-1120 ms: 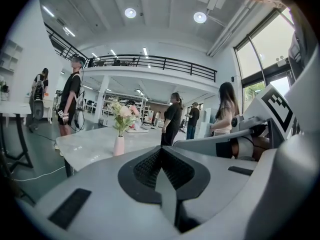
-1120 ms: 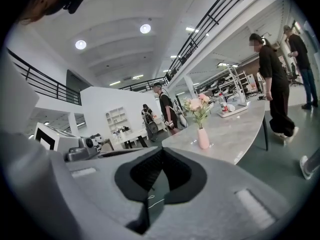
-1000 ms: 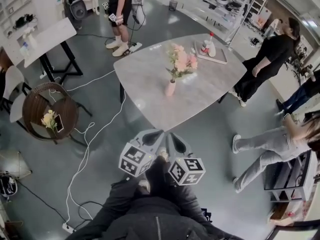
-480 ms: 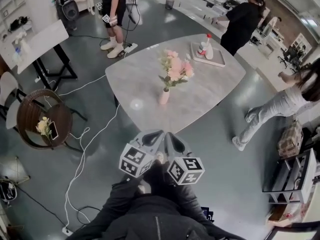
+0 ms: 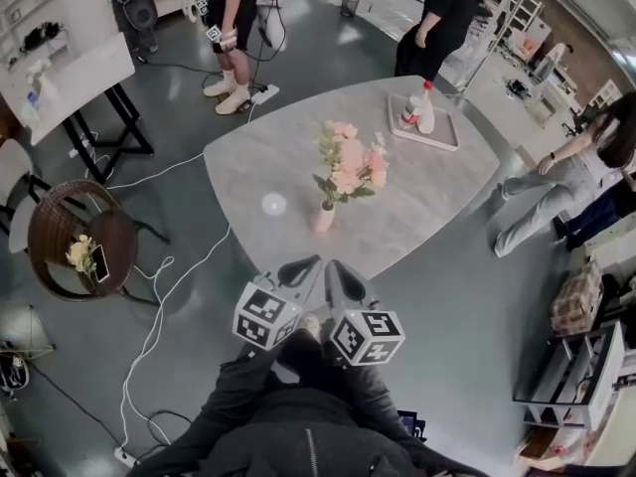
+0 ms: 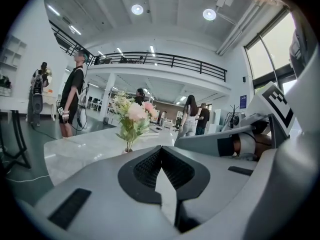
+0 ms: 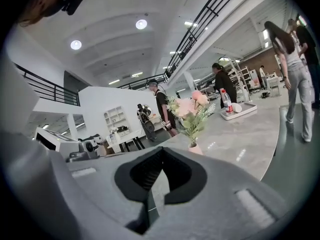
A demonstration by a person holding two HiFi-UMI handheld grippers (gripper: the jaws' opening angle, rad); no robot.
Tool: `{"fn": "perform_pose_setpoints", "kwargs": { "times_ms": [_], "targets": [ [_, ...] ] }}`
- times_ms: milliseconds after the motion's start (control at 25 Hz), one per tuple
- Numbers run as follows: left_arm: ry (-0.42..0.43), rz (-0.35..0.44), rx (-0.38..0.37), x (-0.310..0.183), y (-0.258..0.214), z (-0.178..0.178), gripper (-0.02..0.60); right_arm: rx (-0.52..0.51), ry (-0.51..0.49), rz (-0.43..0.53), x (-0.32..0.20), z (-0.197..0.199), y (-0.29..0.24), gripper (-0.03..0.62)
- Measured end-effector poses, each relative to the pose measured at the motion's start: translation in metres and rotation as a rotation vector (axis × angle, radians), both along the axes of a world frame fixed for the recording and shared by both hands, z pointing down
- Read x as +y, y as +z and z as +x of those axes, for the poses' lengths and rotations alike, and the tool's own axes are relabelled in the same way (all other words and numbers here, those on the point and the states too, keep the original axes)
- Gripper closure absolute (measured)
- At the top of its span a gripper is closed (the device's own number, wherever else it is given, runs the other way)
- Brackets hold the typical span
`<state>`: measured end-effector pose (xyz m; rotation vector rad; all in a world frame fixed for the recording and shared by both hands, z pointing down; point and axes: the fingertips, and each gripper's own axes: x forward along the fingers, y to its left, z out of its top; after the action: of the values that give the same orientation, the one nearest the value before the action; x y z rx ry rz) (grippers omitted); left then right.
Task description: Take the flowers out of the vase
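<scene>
pink flowers: in the small vase, mid-frame on the grey table
left gripper: jaws pinched together, empty, bottom centre near the table edge
right gripper: same deal, closed and empty

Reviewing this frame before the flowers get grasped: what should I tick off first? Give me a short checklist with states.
1. Flowers stand in the vase: ok.
2. Vase upright on the table: ok.
3. Left gripper empty: ok, jaws together with nothing between them.
4. Right gripper empty: ok, jaws together with nothing between them.
5. Jaws open for a grasp: not ok, both are shut.
6. Grippers at the flowers: not ok, both are well short of the vase.
</scene>
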<state>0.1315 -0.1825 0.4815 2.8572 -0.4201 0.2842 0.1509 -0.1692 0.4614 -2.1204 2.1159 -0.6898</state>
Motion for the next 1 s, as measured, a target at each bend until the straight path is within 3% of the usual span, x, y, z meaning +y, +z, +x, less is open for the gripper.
{"fn": "perform_pose_setpoints", "kwargs": {
  "times_ms": [440,1000],
  "targets": [
    [-0.056,-0.009,-0.024,-0.052,0.008,0.033,0.581,-0.028,-0.050,-0.008,-0.054,0.037,0.010,0.594],
    [-0.185,-0.031,-0.026,-0.102,0.030,0.058,0.581,-0.045,-0.094,0.009,-0.098,0.082,0.027,0.592]
  ]
}}
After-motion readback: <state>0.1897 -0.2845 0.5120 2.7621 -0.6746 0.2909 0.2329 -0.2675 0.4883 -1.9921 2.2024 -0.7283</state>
